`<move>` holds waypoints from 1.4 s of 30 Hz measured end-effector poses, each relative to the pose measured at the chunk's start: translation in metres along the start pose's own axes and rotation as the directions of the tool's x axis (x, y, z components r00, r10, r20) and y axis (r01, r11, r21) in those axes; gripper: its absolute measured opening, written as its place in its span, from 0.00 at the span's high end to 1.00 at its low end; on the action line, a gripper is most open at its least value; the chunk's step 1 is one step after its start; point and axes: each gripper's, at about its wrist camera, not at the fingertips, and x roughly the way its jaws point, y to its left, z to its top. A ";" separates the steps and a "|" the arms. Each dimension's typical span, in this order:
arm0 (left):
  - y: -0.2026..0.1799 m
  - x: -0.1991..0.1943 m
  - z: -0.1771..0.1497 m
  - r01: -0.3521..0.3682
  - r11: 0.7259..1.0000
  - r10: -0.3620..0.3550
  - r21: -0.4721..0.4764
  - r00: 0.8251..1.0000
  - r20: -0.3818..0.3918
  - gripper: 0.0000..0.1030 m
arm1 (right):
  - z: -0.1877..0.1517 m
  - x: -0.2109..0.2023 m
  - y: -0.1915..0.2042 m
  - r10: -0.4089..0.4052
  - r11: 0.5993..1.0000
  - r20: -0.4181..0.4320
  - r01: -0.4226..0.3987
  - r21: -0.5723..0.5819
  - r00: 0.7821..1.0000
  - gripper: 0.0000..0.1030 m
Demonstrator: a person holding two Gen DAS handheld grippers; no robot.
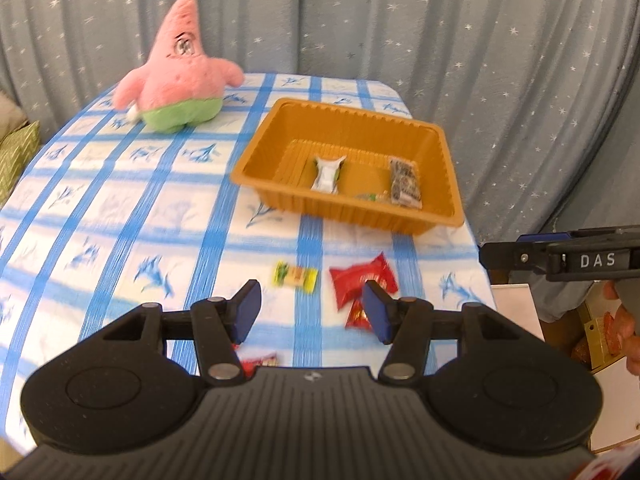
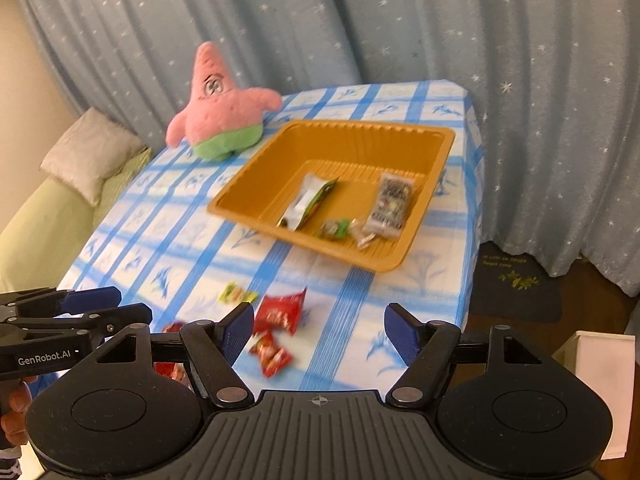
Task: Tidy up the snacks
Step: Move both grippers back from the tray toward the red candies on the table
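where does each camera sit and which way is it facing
Left wrist: on the left claw, looking forward and down over the blue-checked tablecloth; right claw at its right edge.
Right wrist: on the right claw, same heading; left claw and fingers low at its left edge.
Shared: orange plastic tray, pink star plush toy, red snack packets.

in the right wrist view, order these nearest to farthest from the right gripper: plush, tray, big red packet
From the right gripper:
1. big red packet, just ahead, left of centre
2. tray, mid-table
3. plush, far left corner
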 end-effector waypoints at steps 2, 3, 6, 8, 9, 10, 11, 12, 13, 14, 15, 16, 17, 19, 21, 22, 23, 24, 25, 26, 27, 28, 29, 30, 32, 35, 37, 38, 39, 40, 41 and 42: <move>0.002 -0.006 -0.009 -0.012 1.000 0.012 -0.018 1.000 -0.007 0.47 | -0.006 -0.002 0.004 0.012 1.000 -0.013 -0.012 -0.011 1.000 0.30; 0.004 -0.009 -0.014 -0.017 0.999 0.017 -0.027 1.000 -0.010 0.47 | -0.009 -0.003 0.005 0.017 1.000 -0.019 -0.018 -0.017 1.000 0.30; 0.005 -0.019 -0.027 -0.036 0.998 0.035 -0.048 0.999 -0.013 0.47 | -0.017 -0.004 0.010 0.035 0.999 -0.041 -0.037 -0.036 0.999 0.30; 0.006 -0.025 -0.036 -0.051 0.997 0.050 -0.058 0.999 -0.014 0.47 | -0.022 -0.004 0.014 0.047 0.998 -0.055 -0.050 -0.048 0.997 0.30; 0.006 -0.028 -0.040 -0.059 0.996 0.059 -0.061 0.998 -0.014 0.47 | -0.024 -0.003 0.015 0.052 0.997 -0.060 -0.056 -0.054 0.997 0.30; 0.007 -0.030 -0.044 -0.067 0.996 0.066 -0.064 0.998 -0.015 0.46 | -0.027 -0.002 0.017 0.058 0.996 -0.066 -0.062 -0.059 0.996 0.30; 0.007 -0.032 -0.048 -0.074 0.995 0.073 -0.067 0.997 -0.017 0.46 | -0.029 -0.002 0.019 0.062 0.996 -0.072 -0.067 -0.063 0.995 0.30; 0.008 -0.034 -0.052 -0.079 0.994 0.078 -0.071 0.997 -0.020 0.46 | -0.031 -0.001 0.021 0.067 0.995 -0.077 -0.072 -0.067 0.995 0.30; 0.009 -0.035 -0.055 -0.085 0.994 0.083 -0.075 0.996 -0.023 0.46 | -0.033 0.000 0.022 0.072 0.994 -0.084 -0.079 -0.072 0.994 0.30; 0.010 -0.036 -0.059 -0.093 0.993 0.091 -0.078 0.996 -0.026 0.46 | -0.035 0.001 0.024 0.077 0.994 -0.091 -0.084 -0.076 0.993 0.30; 0.010 -0.037 -0.062 -0.101 0.992 0.099 -0.080 0.995 -0.030 0.46 | -0.037 0.003 0.026 0.081 0.993 -0.098 -0.089 -0.082 0.992 0.30; 0.011 -0.038 -0.066 -0.107 0.991 0.104 -0.080 0.994 -0.033 0.46 | -0.039 0.004 0.027 0.084 0.992 -0.105 -0.094 -0.086 0.991 0.30; 0.011 -0.039 -0.069 -0.113 0.990 0.111 -0.080 0.993 -0.035 0.46 | -0.041 0.006 0.029 0.088 0.991 -0.111 -0.098 -0.091 0.990 0.30; 0.012 -0.039 -0.075 -0.125 0.989 0.122 -0.082 0.992 -0.043 0.46 | -0.044 0.008 0.032 0.095 0.989 -0.124 -0.107 -0.098 0.988 0.30; 0.014 -0.039 -0.081 -0.135 0.987 0.131 -0.090 0.990 -0.053 0.46 | -0.047 0.012 0.034 0.099 0.988 -0.138 -0.114 -0.106 0.985 0.30; 0.015 -0.038 -0.083 -0.138 0.986 0.133 -0.094 0.989 -0.060 0.46 | -0.048 0.014 0.035 0.102 0.987 -0.144 -0.118 -0.109 0.984 0.30; 0.015 -0.037 -0.086 -0.141 0.985 0.135 -0.097 0.989 -0.066 0.46 | -0.050 0.016 0.037 0.105 0.986 -0.150 -0.123 -0.112 0.983 0.30; 0.016 -0.036 -0.088 -0.142 0.985 0.136 -0.099 0.988 -0.071 0.46 | -0.051 0.017 0.038 0.107 0.985 -0.155 -0.126 -0.115 0.982 0.30; 0.017 -0.035 -0.090 -0.144 0.984 0.137 -0.101 0.988 -0.075 0.46 | -0.052 0.019 0.040 0.110 0.984 -0.160 -0.129 -0.119 0.981 0.30; 0.017 -0.034 -0.091 -0.145 0.984 0.138 -0.104 0.987 -0.080 0.46 | -0.053 0.021 0.041 0.112 0.984 -0.165 -0.133 -0.122 0.980 0.30; 0.018 -0.033 -0.093 -0.147 0.983 0.138 -0.106 0.987 -0.084 0.46 | -0.054 0.023 0.042 0.113 0.983 -0.169 -0.134 -0.123 0.979 0.30; 0.019 -0.032 -0.094 -0.149 0.983 0.139 -0.110 0.986 -0.088 0.46 | -0.055 0.025 0.043 0.112 0.983 -0.174 -0.135 -0.125 0.978 0.30; 0.019 -0.031 -0.095 -0.149 0.982 0.139 -0.114 0.986 -0.091 0.46 | -0.055 0.027 0.044 0.112 0.982 -0.178 -0.136 -0.128 0.978 0.30; 0.020 -0.030 -0.095 -0.149 0.982 0.138 -0.116 0.986 -0.094 0.46 | -0.056 0.029 0.045 0.112 0.982 -0.182 -0.137 -0.130 0.977 0.30; 0.022 -0.027 -0.096 -0.150 0.981 0.138 -0.120 0.986 -0.098 0.46 | -0.057 0.033 0.046 0.110 0.982 -0.189 -0.136 -0.130 0.976 0.30; 0.023 -0.023 -0.097 -0.150 0.980 0.136 -0.128 0.985 -0.106 0.46 | -0.057 0.038 0.047 0.108 0.983 -0.197 -0.134 -0.128 0.975 0.30; 0.025 -0.020 -0.096 -0.148 0.980 0.134 -0.134 0.985 -0.111 0.46 | -0.058 0.041 0.047 0.106 0.983 -0.199 -0.133 -0.126 0.974 0.30; 0.025 -0.018 -0.095 -0.148 0.979 0.133 -0.137 0.984 -0.114 0.46 | -0.058 0.043 0.047 0.106 0.983 -0.199 -0.132 -0.125 0.974 0.30; 0.026 -0.016 -0.095 -0.148 0.979 0.132 -0.141 0.984 -0.117 0.47 | -0.058 0.044 0.047 0.105 0.984 -0.199 -0.131 -0.124 0.974 0.30; 0.027 -0.015 -0.095 -0.147 0.979 0.130 -0.145 0.984 -0.118 0.47 | -0.058 0.046 0.048 0.103 0.984 -0.199 -0.130 -0.123 0.974 0.30; 0.029 -0.013 -0.094 -0.146 0.978 0.129 -0.149 0.985 -0.118 0.47 | -0.058 0.047 0.048 0.102 0.985 -0.199 -0.127 -0.120 0.975 0.30; 0.030 -0.011 -0.094 -0.145 0.977 0.127 -0.153 0.985 -0.119 0.47 | -0.058 0.049 0.048 0.100 0.985 -0.199 -0.125 -0.118 0.975 0.30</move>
